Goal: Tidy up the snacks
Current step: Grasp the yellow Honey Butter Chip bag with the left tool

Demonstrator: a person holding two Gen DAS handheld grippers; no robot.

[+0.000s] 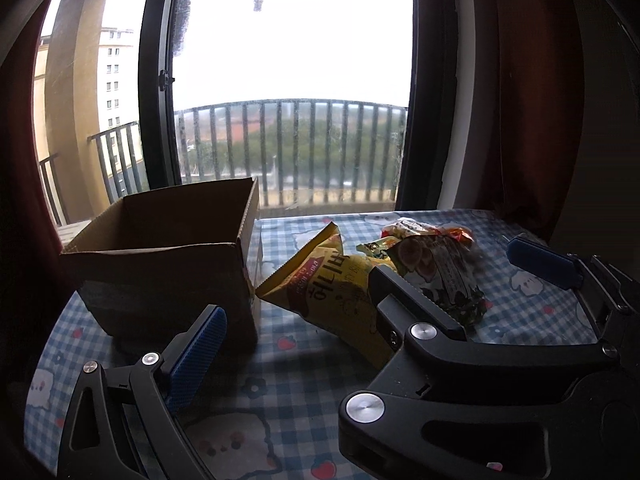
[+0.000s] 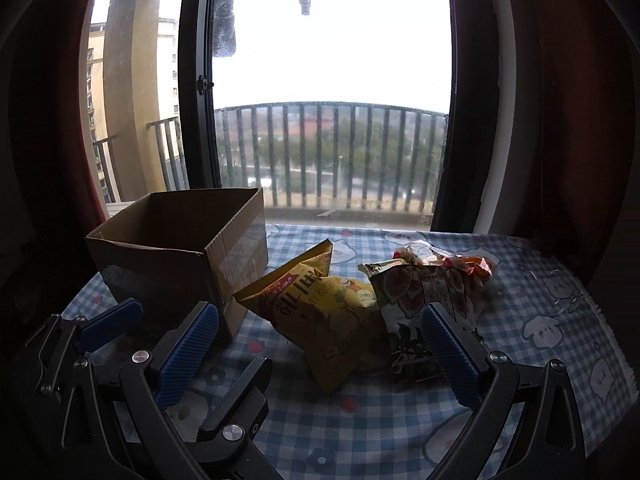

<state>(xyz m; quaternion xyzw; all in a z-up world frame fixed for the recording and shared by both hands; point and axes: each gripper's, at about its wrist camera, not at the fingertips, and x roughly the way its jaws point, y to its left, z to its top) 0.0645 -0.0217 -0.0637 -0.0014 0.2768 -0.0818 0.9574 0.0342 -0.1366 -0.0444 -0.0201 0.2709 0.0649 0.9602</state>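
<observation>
An open-topped cardboard box (image 1: 168, 264) (image 2: 168, 264) stands at the left on the checked tablecloth. Just right of it a yellow chips bag (image 1: 332, 292) (image 2: 328, 320) leans up. A green-and-white fruit snack bag (image 1: 440, 276) (image 2: 416, 292) lies against it, with a red-orange packet (image 1: 432, 232) (image 2: 444, 260) behind. My left gripper (image 1: 320, 316) is open near the box's front corner. Its right finger is hidden in the left wrist view. My right gripper (image 2: 320, 310) (image 1: 444, 258) stands wide open right in front of the two bags, its pads pressing nothing. The two grippers overlap side by side.
A big window with a balcony railing (image 2: 328, 152) runs behind the table. Dark red curtains (image 1: 536, 120) hang at both sides. A small clear object (image 2: 556, 292) lies at the right. The cloth's fringed edge (image 2: 612, 344) marks the table's right side.
</observation>
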